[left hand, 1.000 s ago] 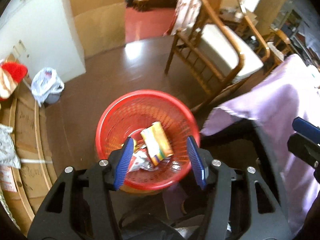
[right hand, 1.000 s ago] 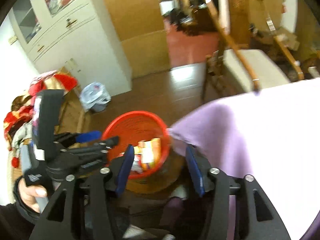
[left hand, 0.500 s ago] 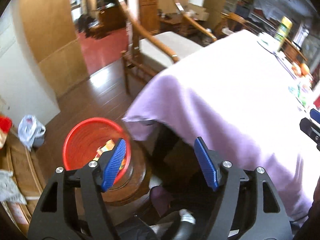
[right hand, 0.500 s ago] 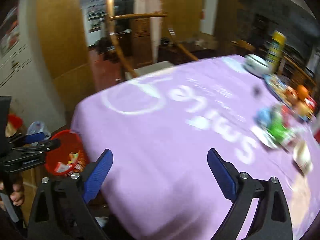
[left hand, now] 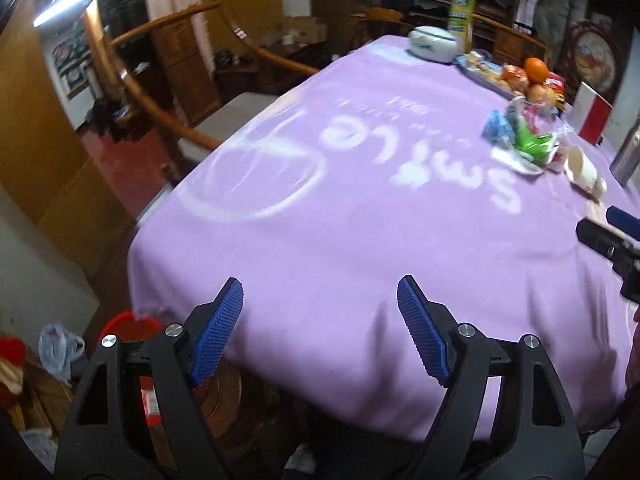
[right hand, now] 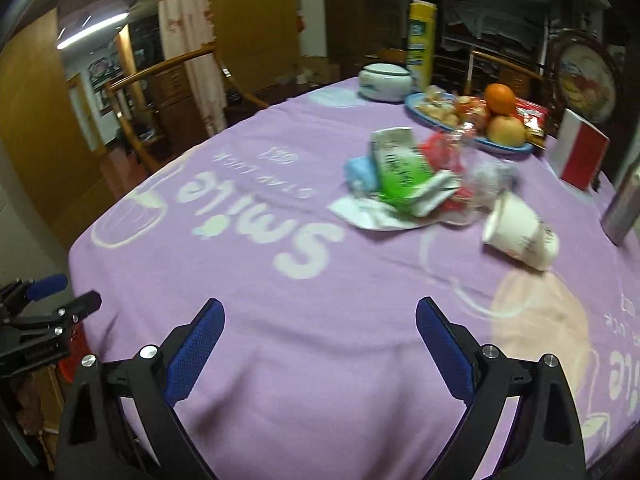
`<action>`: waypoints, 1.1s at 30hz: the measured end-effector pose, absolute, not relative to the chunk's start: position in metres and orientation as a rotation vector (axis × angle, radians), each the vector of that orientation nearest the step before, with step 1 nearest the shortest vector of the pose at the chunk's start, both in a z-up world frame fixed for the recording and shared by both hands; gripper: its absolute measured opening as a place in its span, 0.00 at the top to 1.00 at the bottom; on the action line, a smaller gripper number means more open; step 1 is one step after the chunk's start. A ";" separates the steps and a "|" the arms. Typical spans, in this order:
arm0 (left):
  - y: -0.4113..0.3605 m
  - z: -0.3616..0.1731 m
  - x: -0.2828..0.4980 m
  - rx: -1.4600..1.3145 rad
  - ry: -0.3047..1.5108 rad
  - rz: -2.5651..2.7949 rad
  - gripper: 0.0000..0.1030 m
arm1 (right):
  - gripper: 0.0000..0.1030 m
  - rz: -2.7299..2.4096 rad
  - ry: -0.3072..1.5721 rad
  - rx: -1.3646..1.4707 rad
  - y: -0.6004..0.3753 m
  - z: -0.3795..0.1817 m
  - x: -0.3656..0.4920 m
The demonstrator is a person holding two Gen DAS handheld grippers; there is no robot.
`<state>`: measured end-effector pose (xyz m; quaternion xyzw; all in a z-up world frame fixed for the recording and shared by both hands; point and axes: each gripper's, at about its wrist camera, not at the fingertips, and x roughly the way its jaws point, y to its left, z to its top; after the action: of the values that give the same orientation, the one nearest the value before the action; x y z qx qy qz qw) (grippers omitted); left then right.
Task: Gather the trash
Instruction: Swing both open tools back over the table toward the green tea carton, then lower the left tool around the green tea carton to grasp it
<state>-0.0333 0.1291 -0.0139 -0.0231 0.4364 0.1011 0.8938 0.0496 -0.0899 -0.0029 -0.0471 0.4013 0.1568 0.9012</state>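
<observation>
Beyond the "Smile" lettering on the purple tablecloth (right hand: pixel 280 304) a heap of wrappers (right hand: pixel 404 180) and a tipped paper cup (right hand: pixel 520 236) wait uncollected — left gripper (left hand: pixel 320 332) and right gripper (right hand: pixel 318 350) both gape empty, so collecting seems unfinished.

From my feed, the bench (right hand: pixel 280 320) fills most of both views, draped in a lilac cloth printed with white lettering and circles. Beyond its far left edge stands a wooden armchair (left hand: pixel 160 92) with curved arms and a pale seat cushion. The floor (left hand: pixel 120 160) there looks reddish. A ceiling strip light (right hand: pixel 94 34) glows at upper left, above wood-panelled walls (right hand: pixel 36 128) and a patterned pale curtain (right hand: pixel 192 52). Dark shelving (right hand: pixel 500 48) lines the back, too dim for me to read.
</observation>
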 end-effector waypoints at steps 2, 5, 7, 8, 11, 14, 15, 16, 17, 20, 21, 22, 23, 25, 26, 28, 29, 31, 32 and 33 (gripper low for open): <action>0.110 -0.004 -0.019 -0.028 0.874 0.187 0.24 | 0.08 0.294 0.823 -0.086 -0.104 0.000 0.056; 0.083 0.005 0.005 0.000 0.852 0.147 0.20 | 0.08 0.246 0.814 -0.065 -0.124 0.005 0.067; 0.065 0.009 0.018 0.020 0.845 0.118 0.19 | 0.08 0.220 0.808 -0.049 -0.136 0.008 0.074; 0.059 0.010 0.023 0.028 0.842 0.109 0.19 | 0.08 0.206 0.808 -0.038 -0.143 0.009 0.079; 0.039 0.014 0.037 0.048 0.835 0.080 0.19 | 0.08 0.171 0.810 -0.017 -0.159 0.011 0.090; 0.029 0.017 0.043 0.050 0.836 0.058 0.18 | 0.08 0.146 0.816 0.003 -0.170 0.010 0.099; 0.025 0.017 0.049 0.051 0.838 0.051 0.18 | 0.08 0.139 0.817 0.007 -0.173 0.009 0.102; 0.023 0.018 0.050 0.051 0.837 0.048 0.18 | 0.08 0.129 0.817 0.012 -0.177 0.009 0.106; 0.017 0.018 0.056 0.055 0.835 0.042 0.18 | 0.08 0.121 0.818 0.015 -0.179 0.008 0.108; 0.006 0.017 0.067 0.070 0.834 0.027 0.18 | 0.08 0.096 0.826 0.037 -0.189 0.002 0.117; 0.002 0.016 0.071 0.078 0.837 0.022 0.18 | 0.08 0.089 0.832 0.046 -0.193 -0.001 0.119; -0.003 0.013 0.077 0.087 0.841 0.014 0.18 | 0.08 0.082 0.840 0.057 -0.196 -0.005 0.122; -0.006 0.012 0.080 0.091 0.844 0.008 0.18 | 0.08 0.074 0.847 0.064 -0.199 -0.008 0.124; -0.010 0.006 0.087 0.105 0.853 0.000 0.18 | 0.08 0.056 0.857 0.078 -0.204 -0.015 0.128; -0.013 0.003 0.092 0.116 0.862 -0.002 0.18 | 0.08 0.048 0.862 0.088 -0.208 -0.019 0.130; -0.018 -0.005 0.102 0.126 0.876 -0.007 0.18 | 0.08 0.034 0.873 0.111 -0.215 -0.026 0.133; -0.020 -0.008 0.105 0.129 0.881 -0.006 0.18 | 0.08 0.024 0.879 0.118 -0.218 -0.028 0.134; -0.023 -0.014 0.115 0.132 0.893 -0.007 0.18 | 0.08 0.002 0.883 0.122 -0.222 -0.029 0.135; -0.024 -0.016 0.119 0.130 0.897 -0.008 0.18 | 0.08 0.003 0.872 0.121 -0.224 -0.028 0.134; -0.025 -0.017 0.122 0.129 0.901 -0.008 0.18 | 0.07 -0.002 0.868 0.122 -0.226 -0.027 0.133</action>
<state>0.1225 -0.0254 -0.0173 0.0621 0.4352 -0.0040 0.8982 0.1334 -0.2256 -0.0274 0.0593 0.4204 -0.0010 0.9054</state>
